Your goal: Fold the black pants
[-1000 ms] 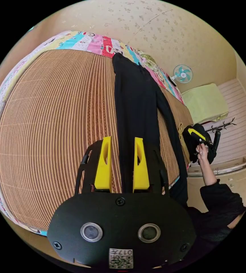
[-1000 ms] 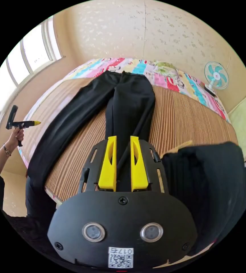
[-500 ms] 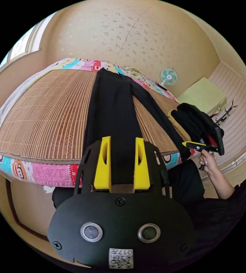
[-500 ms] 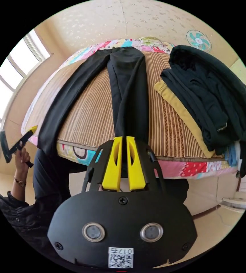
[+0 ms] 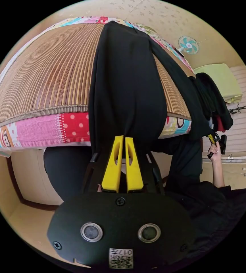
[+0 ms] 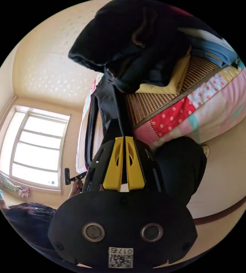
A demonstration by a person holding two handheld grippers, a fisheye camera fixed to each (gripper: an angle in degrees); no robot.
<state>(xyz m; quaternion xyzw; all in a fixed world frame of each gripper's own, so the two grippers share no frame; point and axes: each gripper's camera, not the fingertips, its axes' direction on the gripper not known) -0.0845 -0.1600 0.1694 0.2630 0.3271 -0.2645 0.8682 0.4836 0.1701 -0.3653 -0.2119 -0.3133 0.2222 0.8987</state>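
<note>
The black pants (image 5: 125, 79) lie lengthwise on a woven bed mat (image 5: 49, 71), and both leg ends hang over the near bed edge. My left gripper (image 5: 123, 138) is shut on one leg's end just below that edge. In the right gripper view my right gripper (image 6: 125, 138) is shut on the other leg (image 6: 111, 113), also below the edge. In the left gripper view a hand holds the right gripper (image 5: 216, 139) at the far right. In the right gripper view the left gripper (image 6: 72, 177) appears small at the left.
A pile of folded dark, yellow and blue clothes (image 6: 140, 42) sits on the mat close to the right leg and appears again in the left gripper view (image 5: 214, 105). A patchwork quilt (image 5: 37, 130) covers the bed side. The person's dark-clad legs (image 5: 66, 167) stand against the bed. Window (image 6: 35, 148) at left.
Both grippers dropped from above the mat to below the bed edge. The left jaws closed from wide open onto a leg end. The right jaws closed fully on the other leg.
</note>
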